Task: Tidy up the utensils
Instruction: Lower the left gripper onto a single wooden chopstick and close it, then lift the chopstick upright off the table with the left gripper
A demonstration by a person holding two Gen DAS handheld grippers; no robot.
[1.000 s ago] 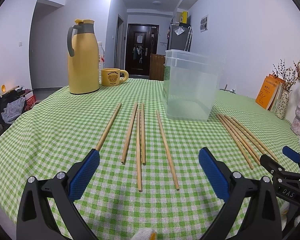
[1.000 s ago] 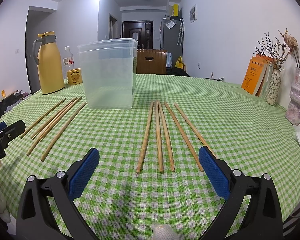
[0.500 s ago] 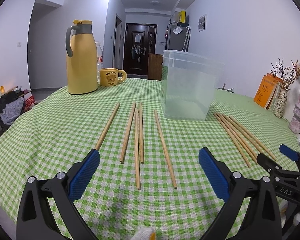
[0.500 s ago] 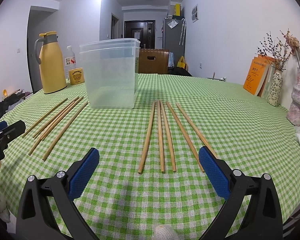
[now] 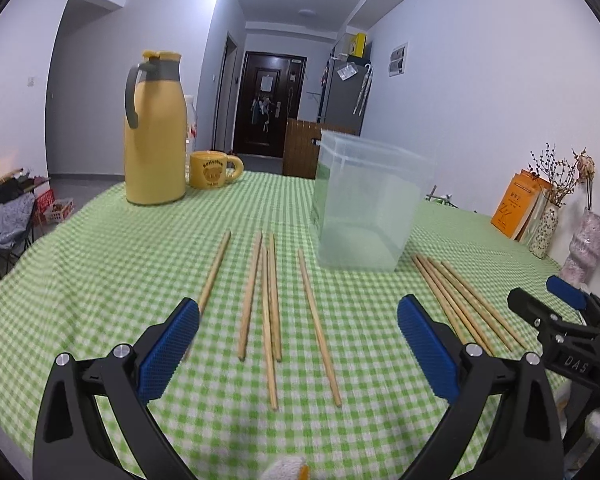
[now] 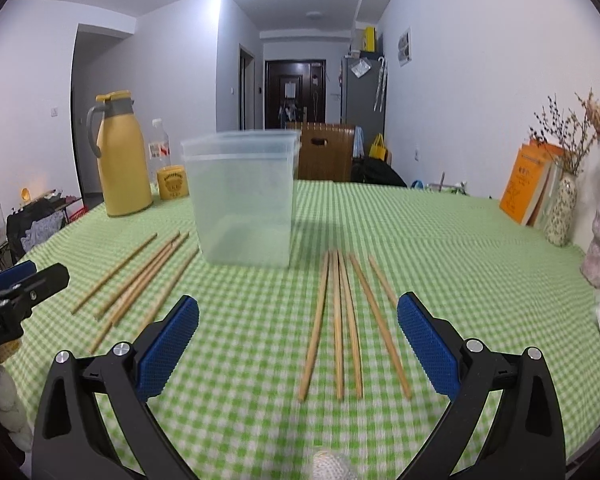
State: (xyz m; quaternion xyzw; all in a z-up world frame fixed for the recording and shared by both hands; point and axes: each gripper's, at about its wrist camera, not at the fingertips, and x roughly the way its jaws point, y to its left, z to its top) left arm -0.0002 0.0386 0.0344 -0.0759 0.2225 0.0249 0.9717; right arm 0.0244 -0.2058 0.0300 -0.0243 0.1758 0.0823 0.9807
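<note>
Left hand-held gripper (image 5: 298, 344) wide open, empty, above chopsticks (image 5: 270, 312)

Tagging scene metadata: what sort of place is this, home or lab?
Most likely a home dining area. A table with a green checked cloth holds a yellow thermos and bear mug; a hallway leads to a dark front door beside a fridge.

The right gripper (image 6: 298, 344) hung with jaws spread wide above five chopsticks (image 6: 342, 320) on the green checked tablecloth (image 6: 460, 248), a clear plastic container (image 6: 242, 200) standing beyond, far left.
</note>
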